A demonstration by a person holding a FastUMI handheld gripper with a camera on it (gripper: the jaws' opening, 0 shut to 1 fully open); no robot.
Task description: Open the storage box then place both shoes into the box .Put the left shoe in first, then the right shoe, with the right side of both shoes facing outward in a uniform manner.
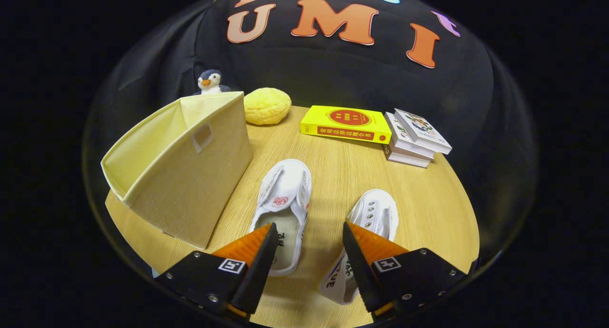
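A beige fabric storage box (181,171) stands on the wooden table to the left of the fingers, its top open and its pale lining showing. Two white canvas shoes lie toes away from me. The left shoe (284,194) sits just ahead of the left finger, its heel partly behind that fingertip. The right shoe (373,218) lies partly hidden behind the right finger. My gripper (309,235) hangs above the table, open, with bare wood in the gap between its fingers.
A yellow book (346,123) and a small stack of white books (415,138) lie beyond the shoes. A yellow round cushion (266,106) and a penguin plush (210,82) sit behind the box. The round table's edge (468,223) curves close on the right.
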